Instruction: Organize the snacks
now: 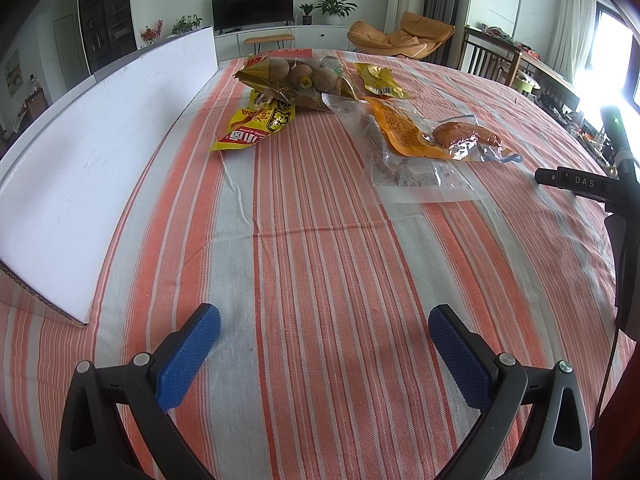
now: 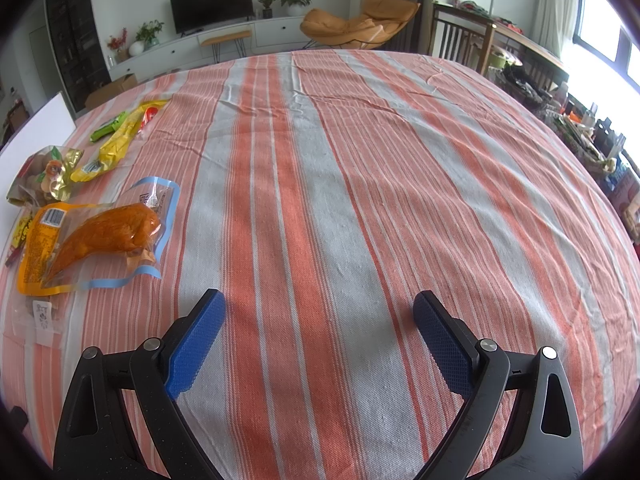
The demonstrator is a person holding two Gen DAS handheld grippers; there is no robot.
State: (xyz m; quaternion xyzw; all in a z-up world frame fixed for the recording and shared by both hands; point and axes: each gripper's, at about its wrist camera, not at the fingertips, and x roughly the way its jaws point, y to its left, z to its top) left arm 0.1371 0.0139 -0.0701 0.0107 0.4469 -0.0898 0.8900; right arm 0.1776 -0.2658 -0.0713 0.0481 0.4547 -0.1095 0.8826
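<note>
Snack packs lie in a loose pile on the striped tablecloth [image 1: 320, 260]. A bag of round brown fruit [image 1: 298, 76] is farthest, with a yellow-and-red packet [image 1: 256, 128] at its left and a small yellow packet [image 1: 380, 82] at its right. An orange pouch with a drumstick [image 1: 436, 138] rests on a clear zip bag [image 1: 408, 172]. My left gripper [image 1: 324, 330] is open low over bare cloth, well short of the pile. In the right wrist view the drumstick pouch [image 2: 92, 240] lies at the left, and my right gripper [image 2: 320, 316] is open over bare cloth.
A white cardboard box [image 1: 92, 152] runs along the table's left side. A green packet [image 2: 106, 128] and a long yellow packet [image 2: 120, 140] lie farther back. The black body of the other gripper [image 1: 592, 188] shows at the right edge. Chairs and a cluttered side table stand beyond.
</note>
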